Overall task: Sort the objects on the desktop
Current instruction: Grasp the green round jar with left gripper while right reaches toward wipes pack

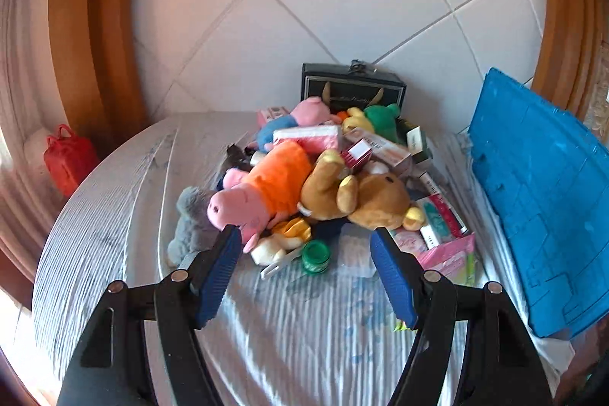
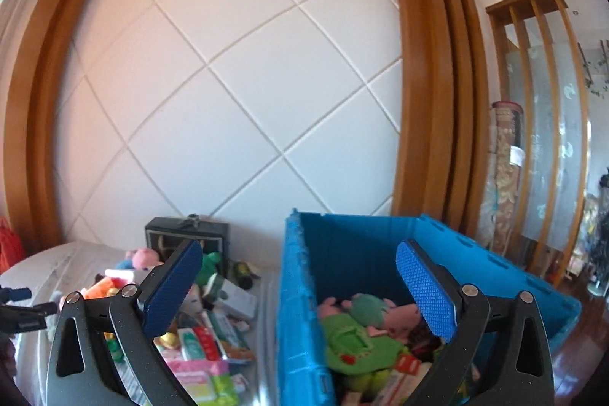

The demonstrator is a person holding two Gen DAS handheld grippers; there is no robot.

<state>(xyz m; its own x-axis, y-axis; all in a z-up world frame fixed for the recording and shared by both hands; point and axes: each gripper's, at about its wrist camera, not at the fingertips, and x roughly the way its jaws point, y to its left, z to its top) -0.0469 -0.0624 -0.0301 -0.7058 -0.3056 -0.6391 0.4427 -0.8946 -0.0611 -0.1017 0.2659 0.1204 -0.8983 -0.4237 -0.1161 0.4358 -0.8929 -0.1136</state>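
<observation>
Broadly, the biggest thing is the round table [image 1: 125,215], covered in a ribbed, pale striped cloth. At its right edge stands a large blue plastic crate [image 2: 475,261] with stiff moulded walls; in the right wrist view it holds soft toys, among them a green plush toy [image 2: 354,337] and a pink plush one [image 2: 399,316], above some flat packets.

Near the middle of the table lies a loose heap of things. At its back, against the white diamond-panelled wall, stands a dark rectangular box with a gold border [image 1: 354,84]. Across the front of the heap sprawls a pink plush pig in an orange dress [image 1: 262,189], touching a brown plush bear with yellow paws [image 1: 361,196] on its right. A fuzzy grey plush toy [image 1: 192,219] lies against the pig's snout on the left. Flat cardboard boxes and a pink crinkly packet [image 1: 451,255] spread to the right, toward the crate. A small round green jar [image 1: 316,255] sits at the front edge of the heap.

The left gripper [image 1: 306,234] hangs just before the heap, its ridged blue fingers [image 1: 220,273] spread wide and empty. The right gripper [image 2: 298,250] hovers at the crate's near left wall, its dimpled blue fingers [image 2: 426,292] likewise released, gripping nothing.
</observation>
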